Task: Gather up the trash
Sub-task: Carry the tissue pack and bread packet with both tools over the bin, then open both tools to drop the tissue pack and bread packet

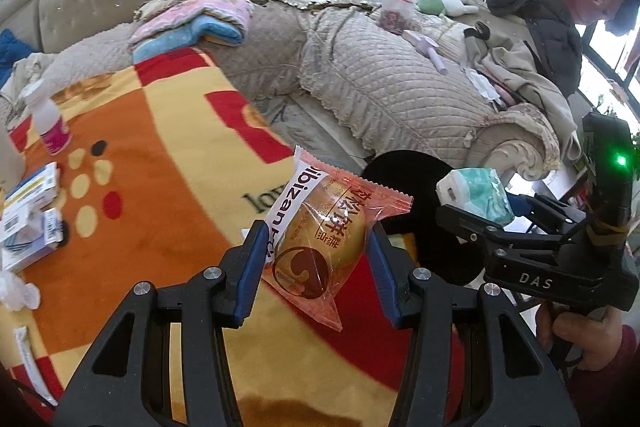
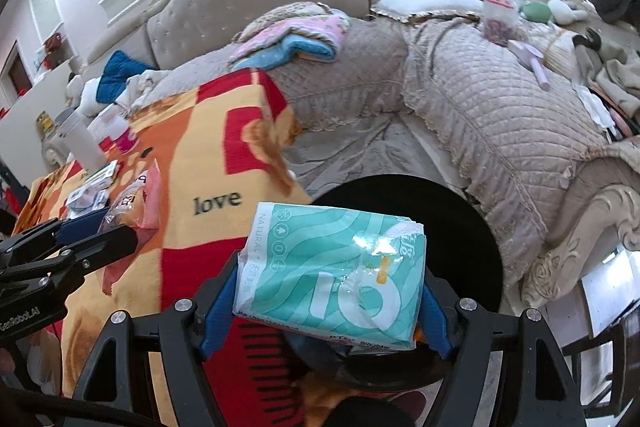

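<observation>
Reader: Grippers first, please. What does each one hold?

Describer: Left gripper [image 1: 316, 247] has its two blue-padded fingers [image 1: 250, 269] closed on a pink snack packet [image 1: 320, 243], a wrapped pastry standing up between the pads. Right gripper [image 2: 328, 291] has its fingers clamped on a teal tissue pack [image 2: 332, 267], which fills the gap from pad to pad.

Reader: Where is the trash meant to go?

Describer: A black round bin [image 2: 420, 211] opens just beyond the right fingertips, partly under the tissue pack. From the left wrist view the same bin lies beyond and to the right of the fingertips, past the packet. Beneath both grippers spreads an orange and red blanket [image 1: 160, 187] printed with "love".

Reader: What might go wrong?

Describer: The pastry wrapper is slick and puffy, so it could probably slide out of the pads before reaching the bin and drop onto the blanket. The tissue pack is soft; released while only half above the rim, it may tip outward. Both grippers are close together, so they could also bump near the opening.
</observation>
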A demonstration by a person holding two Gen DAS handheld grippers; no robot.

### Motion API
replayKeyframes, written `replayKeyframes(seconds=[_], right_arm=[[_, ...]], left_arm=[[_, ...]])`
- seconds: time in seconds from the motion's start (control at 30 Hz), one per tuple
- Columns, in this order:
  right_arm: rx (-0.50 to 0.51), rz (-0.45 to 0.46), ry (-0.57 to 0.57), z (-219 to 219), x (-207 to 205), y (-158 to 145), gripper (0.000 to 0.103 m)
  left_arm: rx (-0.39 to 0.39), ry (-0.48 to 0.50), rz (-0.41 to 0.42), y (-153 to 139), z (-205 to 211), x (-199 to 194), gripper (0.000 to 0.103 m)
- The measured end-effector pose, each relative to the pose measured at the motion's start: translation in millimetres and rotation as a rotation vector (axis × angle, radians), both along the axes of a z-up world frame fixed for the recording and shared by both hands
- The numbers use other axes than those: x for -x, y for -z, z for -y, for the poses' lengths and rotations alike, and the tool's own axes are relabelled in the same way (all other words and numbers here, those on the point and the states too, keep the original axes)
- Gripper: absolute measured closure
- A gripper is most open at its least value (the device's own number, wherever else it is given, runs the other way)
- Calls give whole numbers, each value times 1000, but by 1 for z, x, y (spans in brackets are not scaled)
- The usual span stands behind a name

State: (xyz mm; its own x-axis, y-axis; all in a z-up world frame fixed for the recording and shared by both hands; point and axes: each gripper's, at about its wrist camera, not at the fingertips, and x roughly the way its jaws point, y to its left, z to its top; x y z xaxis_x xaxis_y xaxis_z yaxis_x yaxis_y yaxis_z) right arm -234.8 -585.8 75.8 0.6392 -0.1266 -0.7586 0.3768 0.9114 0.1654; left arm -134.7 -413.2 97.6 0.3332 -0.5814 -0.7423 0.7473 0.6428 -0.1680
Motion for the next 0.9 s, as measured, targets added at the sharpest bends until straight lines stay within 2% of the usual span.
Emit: replayKeyframes(seconds=[0.3, 0.5, 0.7, 0.77, 0.9], right_arm=[[-2, -19, 73, 36, 9, 8, 29], [-48, -23, 129, 57, 17, 15, 26], [-75, -13, 168, 66, 23, 14, 19], [-85, -9, 176, 68, 24, 14, 18], [-90, -18, 163, 64, 21, 17, 18]], left_arm=[[14, 58, -63, 7, 44, 1, 55], [39, 101, -83, 13, 67, 7, 55], [79, 111, -130, 20, 70, 4, 52], [79, 107, -124, 19, 68, 3, 47], [66, 85, -95, 17, 61, 3, 47]])
